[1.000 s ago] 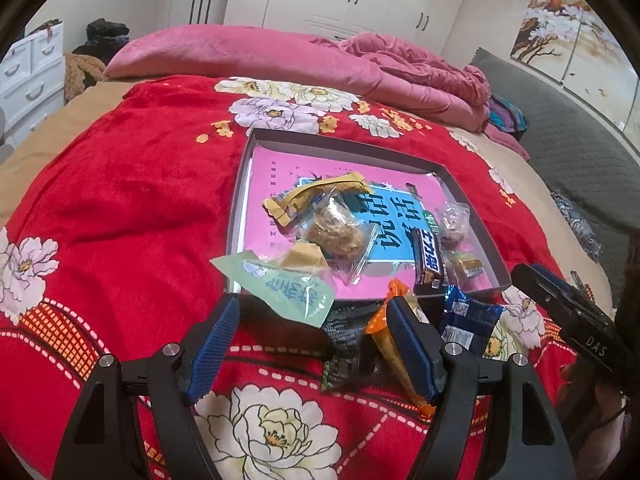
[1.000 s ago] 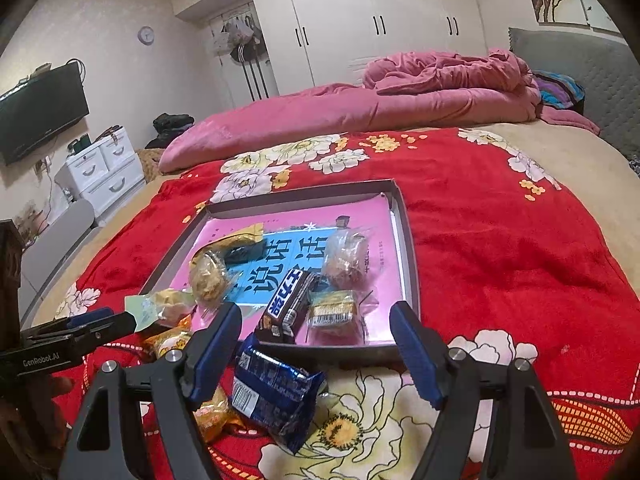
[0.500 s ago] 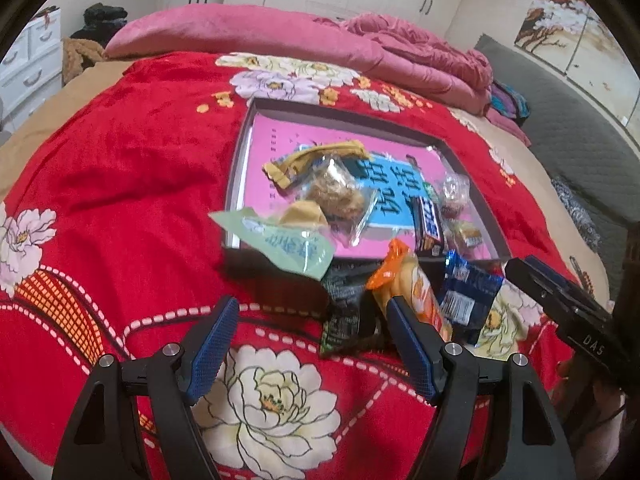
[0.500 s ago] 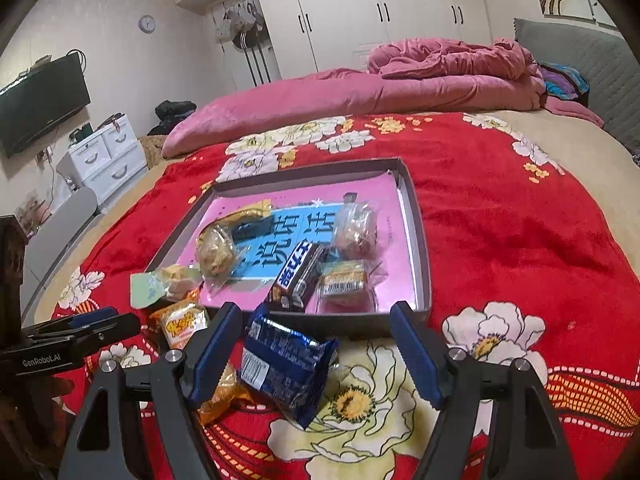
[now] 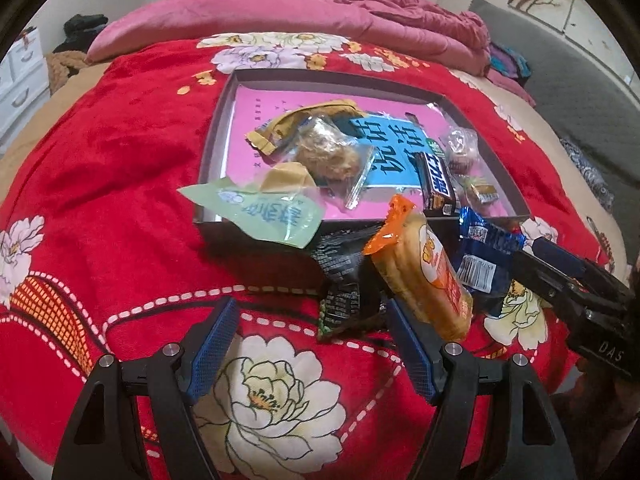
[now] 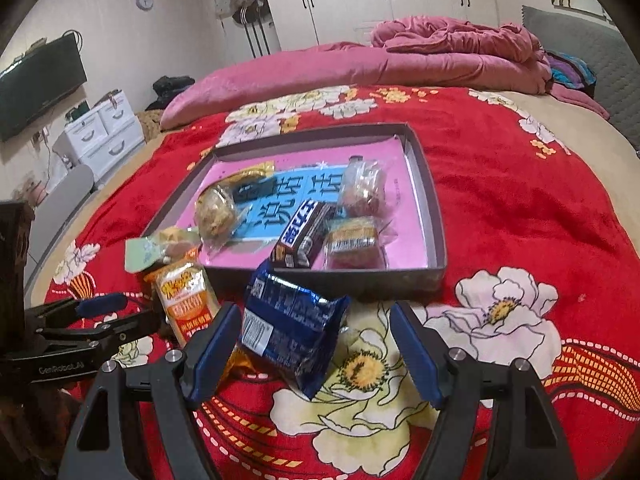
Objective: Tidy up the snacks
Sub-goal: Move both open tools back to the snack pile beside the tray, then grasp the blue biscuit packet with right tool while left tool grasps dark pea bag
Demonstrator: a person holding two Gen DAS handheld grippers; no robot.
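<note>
A dark tray (image 5: 216, 128) (image 6: 436, 216) with a pink lining lies on the red floral blanket and holds a chocolate bar (image 6: 304, 232), a clear cookie bag (image 5: 328, 152) and other wrapped snacks. A green sachet (image 5: 260, 212) hangs over its near rim. In front of the tray lie a black packet (image 5: 344, 280), an orange cracker packet (image 5: 424, 276) (image 6: 188, 300) and a blue packet (image 5: 484, 256) (image 6: 292, 328). My left gripper (image 5: 310, 304) is open just short of the black packet. My right gripper (image 6: 316, 308) is open around the blue packet, its pads not pressing it.
A pink duvet (image 6: 440, 48) is heaped at the bed's far end. White drawers (image 6: 104, 128) and a wall television (image 6: 40, 84) stand to the left. Bare red blanket (image 6: 520, 200) stretches to the right of the tray.
Both grippers have sunk and come closer to the loose packets in front of the tray. The blue packet now lies between the right fingers. Jaw widths are unchanged.
</note>
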